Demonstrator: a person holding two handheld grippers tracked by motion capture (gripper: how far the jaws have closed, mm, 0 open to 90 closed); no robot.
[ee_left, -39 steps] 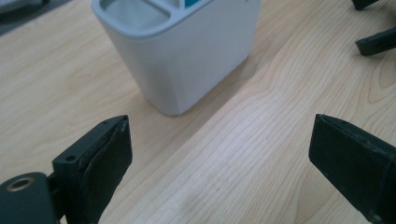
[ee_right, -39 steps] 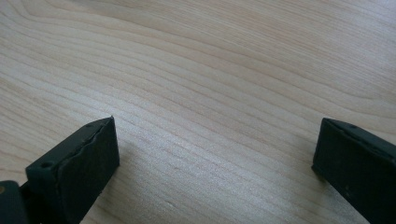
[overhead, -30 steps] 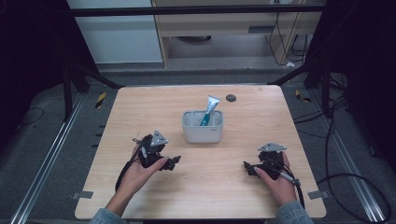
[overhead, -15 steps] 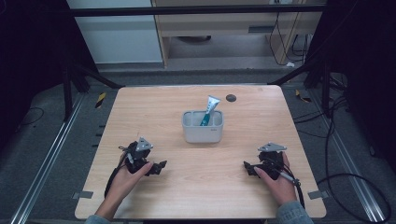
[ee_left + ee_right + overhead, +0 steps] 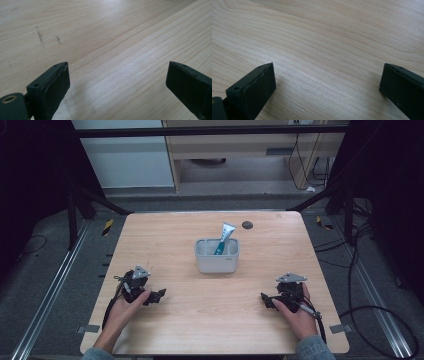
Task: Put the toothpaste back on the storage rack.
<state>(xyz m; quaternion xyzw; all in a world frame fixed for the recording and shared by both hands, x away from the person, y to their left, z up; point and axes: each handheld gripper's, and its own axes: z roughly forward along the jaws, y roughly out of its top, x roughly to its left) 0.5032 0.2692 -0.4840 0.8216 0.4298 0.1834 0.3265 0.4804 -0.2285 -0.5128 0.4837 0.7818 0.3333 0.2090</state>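
A blue-and-white tube (image 5: 223, 238) leans in the grey bin (image 5: 216, 262) mid-table (image 5: 210, 320), well apart from both my grippers. My left gripper (image 5: 156, 295) and right gripper (image 5: 265, 300) rest near the front edge, fingers spread, holding nothing. I judge nothing is in hand; any next move needs a reach forward to the bin.

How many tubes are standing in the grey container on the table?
1. A single white and teal tube leans in the right compartment of the grey container at the table's centre. Something short could lie hidden behind the container walls.
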